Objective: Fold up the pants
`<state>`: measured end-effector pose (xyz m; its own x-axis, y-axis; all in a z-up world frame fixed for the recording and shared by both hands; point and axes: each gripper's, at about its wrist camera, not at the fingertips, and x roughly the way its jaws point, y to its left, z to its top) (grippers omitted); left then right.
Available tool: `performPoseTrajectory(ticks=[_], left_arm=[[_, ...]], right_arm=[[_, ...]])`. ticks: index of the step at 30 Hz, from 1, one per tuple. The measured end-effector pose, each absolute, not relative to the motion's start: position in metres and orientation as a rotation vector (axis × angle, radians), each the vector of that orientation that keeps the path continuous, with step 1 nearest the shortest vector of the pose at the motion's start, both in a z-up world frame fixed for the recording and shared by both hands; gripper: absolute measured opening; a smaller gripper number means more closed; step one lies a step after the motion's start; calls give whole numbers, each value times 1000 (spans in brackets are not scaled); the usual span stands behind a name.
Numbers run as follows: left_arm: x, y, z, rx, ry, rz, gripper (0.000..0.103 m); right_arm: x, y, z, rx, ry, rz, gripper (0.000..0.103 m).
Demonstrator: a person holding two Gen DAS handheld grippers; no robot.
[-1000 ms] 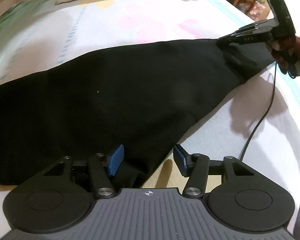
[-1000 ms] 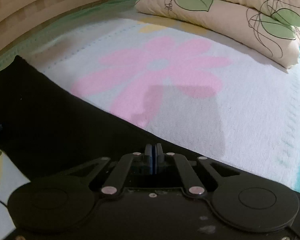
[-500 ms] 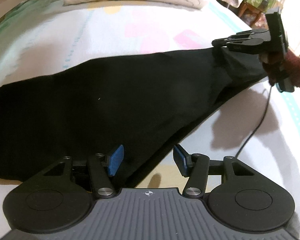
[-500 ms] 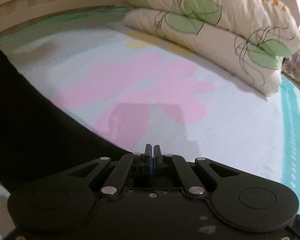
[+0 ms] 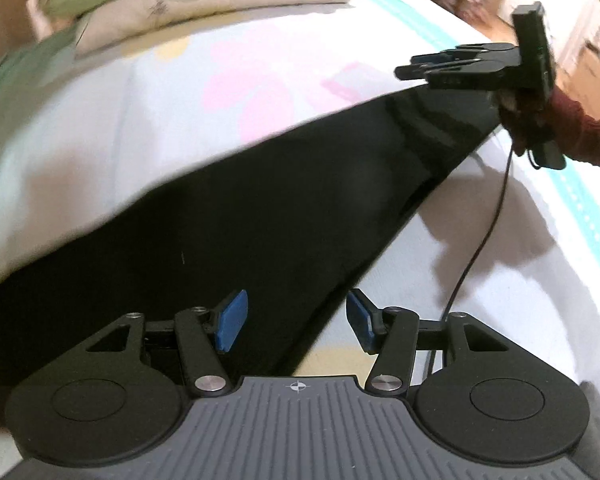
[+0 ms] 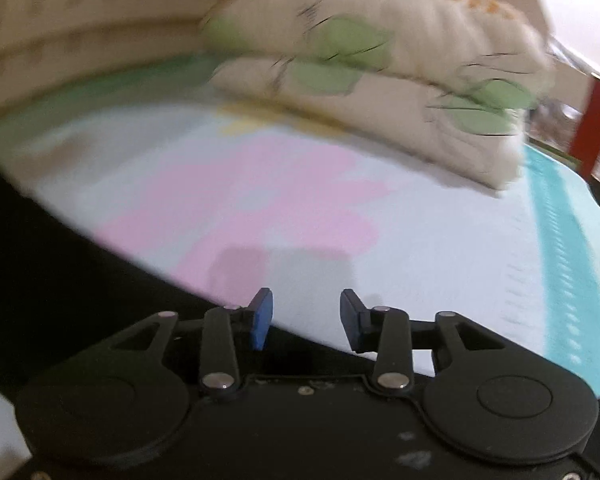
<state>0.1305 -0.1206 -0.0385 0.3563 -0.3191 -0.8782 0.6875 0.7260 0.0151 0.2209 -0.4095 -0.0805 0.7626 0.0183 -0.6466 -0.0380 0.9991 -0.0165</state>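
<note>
Black pants lie spread across the bed, running from the lower left to the far right in the left wrist view. My left gripper is open, its blue pads either side of the pants' near edge, with nothing held. My right gripper is open above the pants' far end; it also shows in the left wrist view, hovering over the pants' far corner.
The bed sheet is pale with pink flowers and a teal stripe. Leaf-print pillows are stacked at the head of the bed by a wooden headboard. A black cable hangs from the right gripper.
My right gripper has opened and let go of the pants' far corner, and lifted. The left gripper stayed open and tilted up slightly.
</note>
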Motion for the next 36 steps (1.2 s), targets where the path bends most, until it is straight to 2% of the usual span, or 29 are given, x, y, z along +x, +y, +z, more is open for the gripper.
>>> performPoseTrajectory(ticks=[4, 8, 15, 21, 31, 33, 36], left_arm=[[151, -149, -15, 391, 977, -685, 53], [162, -189, -17, 263, 953, -701, 53], [162, -248, -65, 102, 977, -673, 53], [172, -275, -117, 205, 1052, -611, 53], [164, -278, -119, 234, 979, -617, 55], [162, -277, -111, 218, 975, -604, 52], [150, -274, -85, 215, 854, -590, 51]], right_arm=[[189, -447, -64, 145, 701, -76, 40], [157, -467, -60, 231, 730, -139, 40], [117, -478, -66, 280, 809, -220, 40], [95, -498, -77, 398, 830, -294, 40], [81, -550, -94, 666, 758, -475, 43], [83, -554, -95, 667, 761, -494, 43], [91, -555, -92, 582, 772, -534, 43]])
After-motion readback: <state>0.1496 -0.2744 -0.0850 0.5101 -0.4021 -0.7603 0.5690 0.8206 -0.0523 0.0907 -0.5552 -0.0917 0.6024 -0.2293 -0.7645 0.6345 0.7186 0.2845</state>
